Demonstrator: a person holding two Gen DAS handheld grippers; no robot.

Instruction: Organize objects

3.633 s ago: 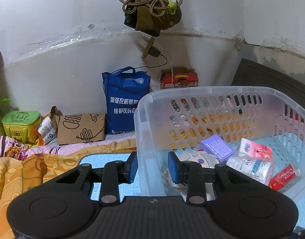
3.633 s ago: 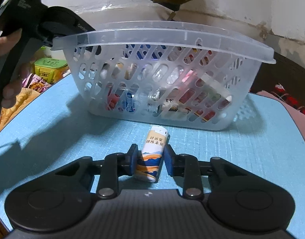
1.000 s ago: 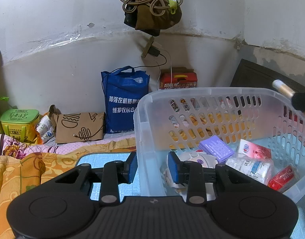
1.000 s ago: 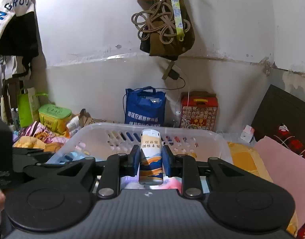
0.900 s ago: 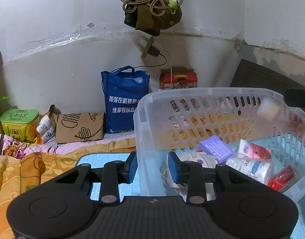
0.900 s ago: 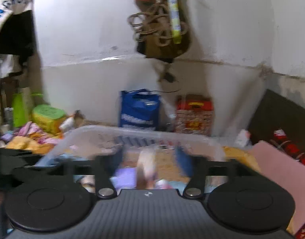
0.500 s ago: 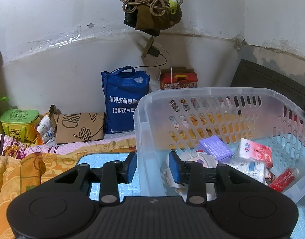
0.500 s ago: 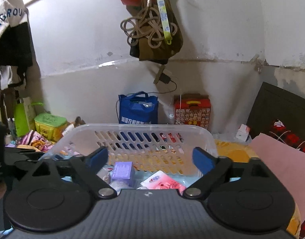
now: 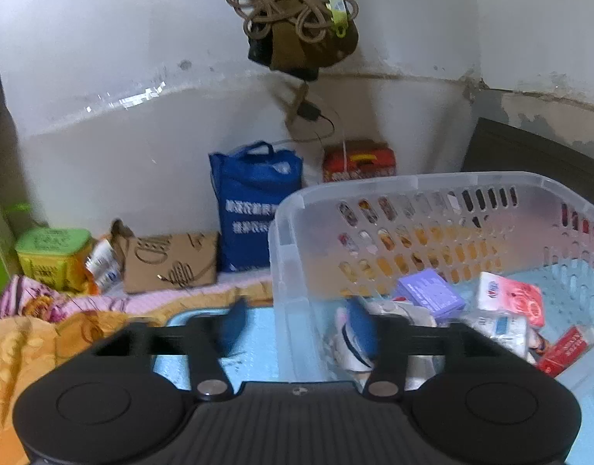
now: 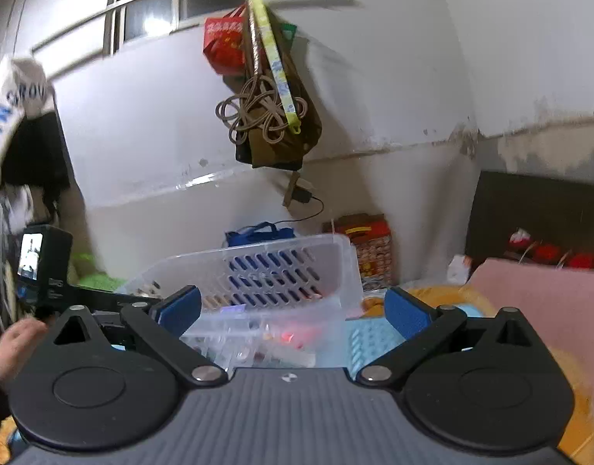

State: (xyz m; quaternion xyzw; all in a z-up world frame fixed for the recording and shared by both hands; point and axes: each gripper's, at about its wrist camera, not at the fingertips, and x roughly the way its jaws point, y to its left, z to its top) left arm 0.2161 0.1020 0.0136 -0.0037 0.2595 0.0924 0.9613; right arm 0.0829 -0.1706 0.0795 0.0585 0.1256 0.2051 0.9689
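Basically basket (image 9: pixel 432 186) holds the purple box (image 9: pixel 430 293), pink pack (image 9: pixel 510 298) and red tube (image 9: pixel 564 348), left hand-held gripper (image 9: pixel 293 327) just opened astride its near wall, right hand-held gripper (image 10: pixel 293 310) wide and empty behind it, no loose items visible.

Each tool had a black ribbed body with two round black discs set to either side of a small white mark at its middle. From beside that mark two black link arms ran forward, each pinned by a silver screw, ending in blue pads. The left tool (image 9: pixel 295 325) showed its pads (image 9: pixel 361 327) blurred. The right tool (image 10: pixel 293 310) had sharper pads (image 10: pixel 405 312). Left of the mark, a hand (image 10: pixel 10 348) gripped a black handle bearing a small camera (image 10: pixel 39 261) with a lit screen.
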